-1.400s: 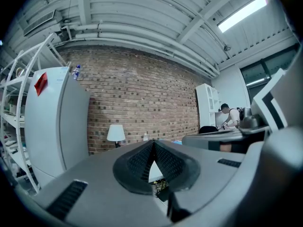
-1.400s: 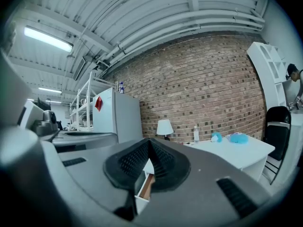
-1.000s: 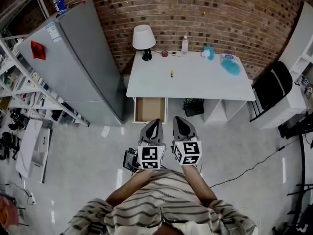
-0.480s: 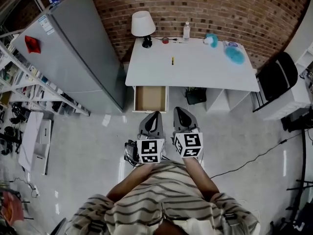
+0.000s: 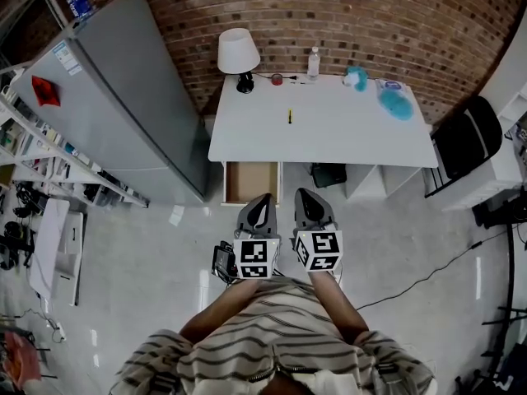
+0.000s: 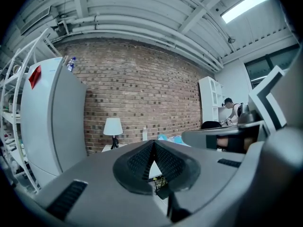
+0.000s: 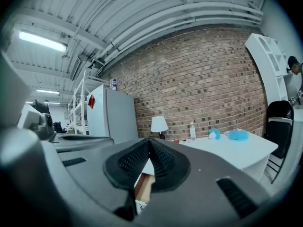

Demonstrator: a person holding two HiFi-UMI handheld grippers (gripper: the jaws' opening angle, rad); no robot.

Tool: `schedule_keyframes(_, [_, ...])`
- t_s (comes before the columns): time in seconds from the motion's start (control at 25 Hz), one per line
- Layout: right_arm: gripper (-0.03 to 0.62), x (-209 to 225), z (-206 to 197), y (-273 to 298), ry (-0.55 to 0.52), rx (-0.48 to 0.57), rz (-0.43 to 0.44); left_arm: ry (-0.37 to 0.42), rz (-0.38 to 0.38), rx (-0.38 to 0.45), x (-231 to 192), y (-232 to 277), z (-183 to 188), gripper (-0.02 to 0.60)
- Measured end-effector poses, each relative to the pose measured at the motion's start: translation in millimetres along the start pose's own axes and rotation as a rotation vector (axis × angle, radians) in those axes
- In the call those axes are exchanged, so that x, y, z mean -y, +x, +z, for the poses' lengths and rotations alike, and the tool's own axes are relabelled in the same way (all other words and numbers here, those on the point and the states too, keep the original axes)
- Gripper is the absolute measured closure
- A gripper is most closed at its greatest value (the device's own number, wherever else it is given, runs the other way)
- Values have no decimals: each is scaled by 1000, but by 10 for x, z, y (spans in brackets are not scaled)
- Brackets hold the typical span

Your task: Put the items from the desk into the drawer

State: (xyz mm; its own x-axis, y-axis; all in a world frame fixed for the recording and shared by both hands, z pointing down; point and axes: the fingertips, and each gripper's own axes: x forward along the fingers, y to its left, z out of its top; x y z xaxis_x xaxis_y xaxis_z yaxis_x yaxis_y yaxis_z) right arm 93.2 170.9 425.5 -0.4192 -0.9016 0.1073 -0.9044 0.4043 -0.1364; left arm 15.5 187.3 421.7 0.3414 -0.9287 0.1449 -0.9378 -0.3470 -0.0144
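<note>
Left gripper [image 5: 263,200], right gripper [image 5: 303,196] before open drawer [image 5: 251,183]

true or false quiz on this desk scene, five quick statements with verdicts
1. The drawer under the desk stands open. True.
2. The lamp stands at the desk's right end in the head view. False: it stands at the back left corner.
3. The left gripper and the right gripper both have their jaws together on nothing. True.
4. The clear bottle lies in the drawer. False: it stands upright on the desk, by the brick wall.
5. A black chair stands off the desk's right end in the head view. True.
</note>
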Motion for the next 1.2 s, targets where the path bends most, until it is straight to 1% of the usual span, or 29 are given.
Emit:
schedule_keyframes(0.16, [583, 95, -20, 268, 4, -13, -14, -4, -18, -6, -111, 267, -2, 574])
schedule_keyframes(0.32, [583, 162, -2, 601, 2, -22, -17, -9, -21, -11, -309, 581, 14, 574])
schedule_keyframes(0.52, [583, 276, 35, 1029, 4, -28, -36, -15, -48, -14, -512, 984, 54, 574])
schedule_keyframes(0.84, [583, 404, 225, 1675, 13, -25, -84, -27, -85, -25, -939, 1557, 163, 574])
schedule_keyframes(1.2, [583, 535, 417, 2294, 5, -18, -133, -26, -137, -12, -1304, 2065, 301, 574])
